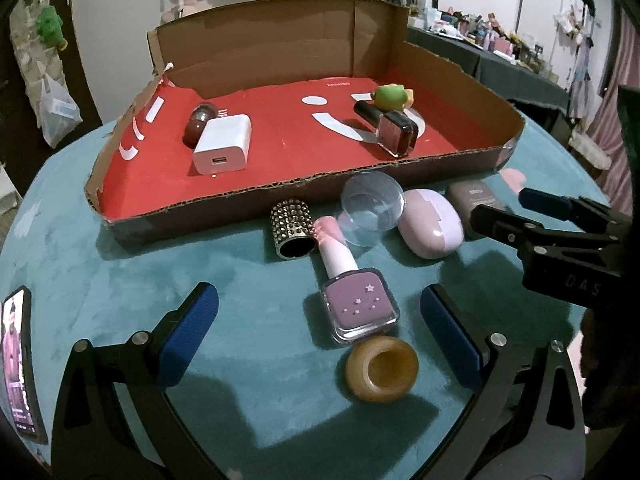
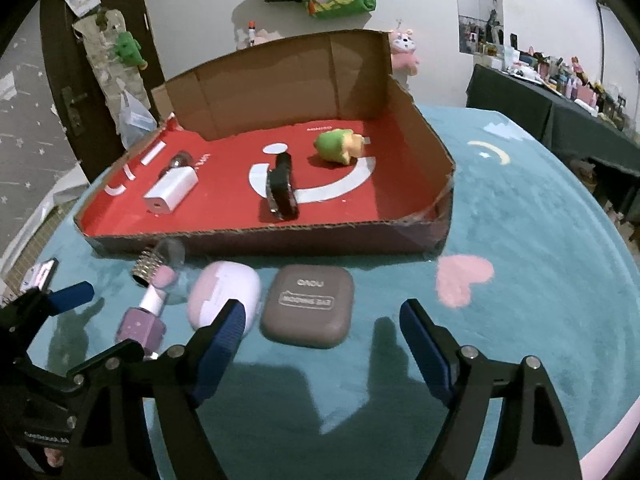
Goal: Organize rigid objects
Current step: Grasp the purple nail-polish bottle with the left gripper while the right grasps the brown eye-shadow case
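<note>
A cardboard box (image 1: pixel 248 196) (image 2: pixel 256 238) with a red floor holds a white charger (image 1: pixel 224 144) (image 2: pixel 170 190), a dark ball (image 1: pixel 200 122), a dark nail polish bottle (image 1: pixel 390 126) (image 2: pixel 282 188) and a green toy (image 1: pixel 394 96) (image 2: pixel 338 146). On the teal cloth in front lie a lilac nail polish bottle (image 1: pixel 356 300) (image 2: pixel 144 320), a studded cap (image 1: pixel 292 228), a clear lid (image 1: pixel 372 208), a lilac case (image 1: pixel 430 224) (image 2: pixel 222 298), a brown case (image 2: pixel 308 306) and an amber cap (image 1: pixel 382 370). My left gripper (image 1: pixel 320 328) is open around the lilac bottle. My right gripper (image 2: pixel 322 340) is open just before the brown case.
A phone (image 1: pixel 18 368) lies at the cloth's left edge. The right gripper's body (image 1: pixel 560 236) shows at the right of the left wrist view. A pink heart patch (image 2: pixel 464 280) marks the cloth right of the brown case. A cluttered dark table (image 2: pixel 560 92) stands behind.
</note>
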`<state>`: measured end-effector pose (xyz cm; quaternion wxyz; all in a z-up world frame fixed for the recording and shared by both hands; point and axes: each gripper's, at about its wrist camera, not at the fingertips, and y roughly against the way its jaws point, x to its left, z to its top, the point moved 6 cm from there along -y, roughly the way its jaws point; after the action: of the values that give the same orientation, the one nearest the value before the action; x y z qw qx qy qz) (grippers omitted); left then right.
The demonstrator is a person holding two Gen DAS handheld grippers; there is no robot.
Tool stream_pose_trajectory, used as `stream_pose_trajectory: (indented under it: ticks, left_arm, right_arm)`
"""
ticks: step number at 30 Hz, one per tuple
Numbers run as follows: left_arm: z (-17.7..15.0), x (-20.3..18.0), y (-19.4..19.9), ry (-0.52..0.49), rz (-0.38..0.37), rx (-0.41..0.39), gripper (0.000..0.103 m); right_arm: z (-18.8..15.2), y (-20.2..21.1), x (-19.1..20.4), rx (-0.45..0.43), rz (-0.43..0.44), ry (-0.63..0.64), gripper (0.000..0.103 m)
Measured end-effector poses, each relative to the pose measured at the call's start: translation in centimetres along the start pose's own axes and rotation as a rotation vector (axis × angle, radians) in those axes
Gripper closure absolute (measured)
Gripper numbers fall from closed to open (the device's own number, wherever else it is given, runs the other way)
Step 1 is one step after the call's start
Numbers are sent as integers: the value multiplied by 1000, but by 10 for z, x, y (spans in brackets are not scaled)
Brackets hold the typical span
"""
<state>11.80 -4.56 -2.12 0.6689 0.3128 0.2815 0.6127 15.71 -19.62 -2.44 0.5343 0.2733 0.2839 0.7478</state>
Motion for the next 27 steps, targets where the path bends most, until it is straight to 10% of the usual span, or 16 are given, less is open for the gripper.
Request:
stream_pose_trajectory:
  ticks: [8,14,20,27]
  left_arm:
    - [-4,11,-12,24,35,32,5]
    - [-5,31,-10,67,59,34,21]
    - [-3,15,-12,19,5,38,65]
    - [-3,10,-10,-13,3,30,68]
  right_arm:
    - [-2,-14,1,29,-19,12,24]
    - [2,-22,4,29,-43,27,25]
    - [2,-23,8,23,-42,44,34]
    - [2,-21,9,26,-20,43,48]
